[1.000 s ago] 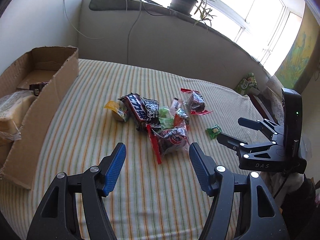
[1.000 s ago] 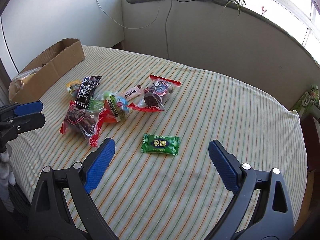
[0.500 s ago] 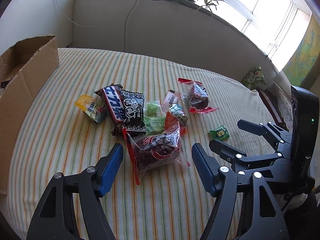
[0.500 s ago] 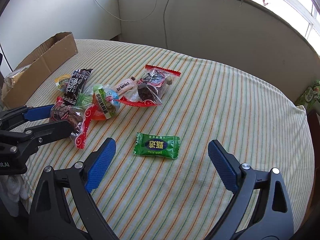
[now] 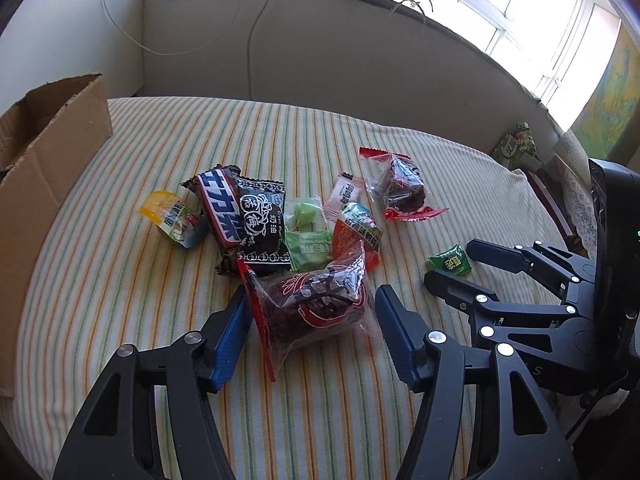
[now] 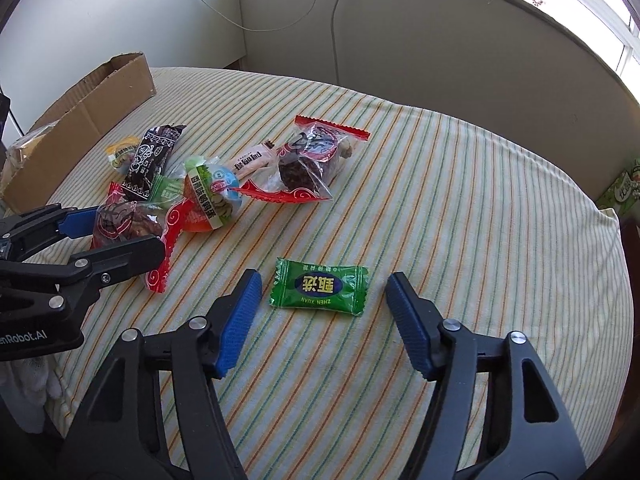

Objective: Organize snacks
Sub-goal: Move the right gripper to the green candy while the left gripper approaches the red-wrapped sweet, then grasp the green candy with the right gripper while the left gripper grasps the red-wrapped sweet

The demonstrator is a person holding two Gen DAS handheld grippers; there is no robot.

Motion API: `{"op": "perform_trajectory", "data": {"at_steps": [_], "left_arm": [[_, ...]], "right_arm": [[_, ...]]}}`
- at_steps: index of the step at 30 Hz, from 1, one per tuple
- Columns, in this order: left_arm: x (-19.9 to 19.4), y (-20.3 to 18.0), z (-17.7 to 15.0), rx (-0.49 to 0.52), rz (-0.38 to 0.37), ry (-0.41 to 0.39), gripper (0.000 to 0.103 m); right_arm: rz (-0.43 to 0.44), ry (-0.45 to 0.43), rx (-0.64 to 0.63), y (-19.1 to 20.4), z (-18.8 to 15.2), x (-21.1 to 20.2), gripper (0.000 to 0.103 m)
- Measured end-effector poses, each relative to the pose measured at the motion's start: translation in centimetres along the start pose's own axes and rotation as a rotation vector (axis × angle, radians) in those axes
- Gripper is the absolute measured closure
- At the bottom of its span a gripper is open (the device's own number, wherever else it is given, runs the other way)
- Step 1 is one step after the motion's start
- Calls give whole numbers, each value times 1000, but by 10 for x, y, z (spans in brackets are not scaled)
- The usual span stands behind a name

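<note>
Both our grippers spread over snacks
Our left gripper (image 5: 312, 320) straddles the red-edged bag (image 5: 316, 308); our right gripper (image 6: 322, 300) straddles the green candy (image 6: 320, 286).

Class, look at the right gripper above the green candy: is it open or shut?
Open. The right gripper has its blue pads spread wide on either side of the green candy, touching neither end.

Both wrist cams low over table, facing window; share snack pile (image 5: 296, 232).
</note>
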State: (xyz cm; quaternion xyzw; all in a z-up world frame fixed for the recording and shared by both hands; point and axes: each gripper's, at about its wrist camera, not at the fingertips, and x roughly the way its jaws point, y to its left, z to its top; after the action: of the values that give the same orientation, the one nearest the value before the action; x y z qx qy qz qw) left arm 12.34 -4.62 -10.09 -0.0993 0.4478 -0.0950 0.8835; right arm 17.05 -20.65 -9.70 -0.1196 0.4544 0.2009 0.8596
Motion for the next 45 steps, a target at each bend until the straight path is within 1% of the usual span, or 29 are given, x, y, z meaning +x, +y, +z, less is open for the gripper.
{"op": "perform_trajectory", "data": {"at_steps": [2,3,5,7,15,16,17,19,21,25,27,28,29,33,34,35,36,37,41,45], "left_arm": [[0,1,0,7,-1,-1,44],[-1,0,-1,11,-2,-2,45],[-2,1,-2,16,-3,-4,46],[-3,1,-3,18,-5,-5,47],[-12,4,-8,21,-13,-15,48],[-15,4,-9,19,-15,-18,48],[-16,5,-9,18,-16,-22,48],[-19,6,-10,21,-16,-27,48],[-20,8,-11,18,-14,-26,48],[-23,10,-14,13,-17,-29,49],[-24,11,-15,11,-13,-31,48],[-24,10,-14,7,-12,-31,48],[-24,11,-14,4,-12,-32,48],[-24,12,-13,1,-8,-36,49],[-25,13,-13,1,-7,-38,49],[-26,13,-13,0,-7,-40,49],[-27,14,-14,-1,-6,-43,49],[-28,15,-14,-4,-6,-47,49],[-33,19,-16,-17,-9,-61,49],[-43,24,-17,-22,-10,-78,49]], "right_arm": [[-4,-1,1,-1,-1,-1,52],[-2,-1,1,-1,-1,-2,54],[-2,-2,-3,-1,-3,-4,63],[2,-4,-1,-1,-3,-6,67],[6,-8,4,-2,-8,-11,71],[7,-11,9,-3,-8,-13,81],[8,-18,17,-4,-9,-16,82],[22,-18,19,-5,-8,-19,82],[47,7,1,-3,-9,-15,81],[45,7,-5,0,-9,-14,81],[58,19,-25,4,-9,-14,76],[61,29,-32,5,-9,-12,63],[74,30,-32,7,-9,-11,59],[24,19,-104,23,-9,-9,59],[21,21,-112,24,-9,-9,66],[43,28,-117,25,-9,-9,80],[64,35,-123,27,-8,-10,87],[60,35,-137,30,-8,-12,95],[43,20,-172,40,-12,-15,98],[95,-3,-109,33,-10,-24,98]]}}
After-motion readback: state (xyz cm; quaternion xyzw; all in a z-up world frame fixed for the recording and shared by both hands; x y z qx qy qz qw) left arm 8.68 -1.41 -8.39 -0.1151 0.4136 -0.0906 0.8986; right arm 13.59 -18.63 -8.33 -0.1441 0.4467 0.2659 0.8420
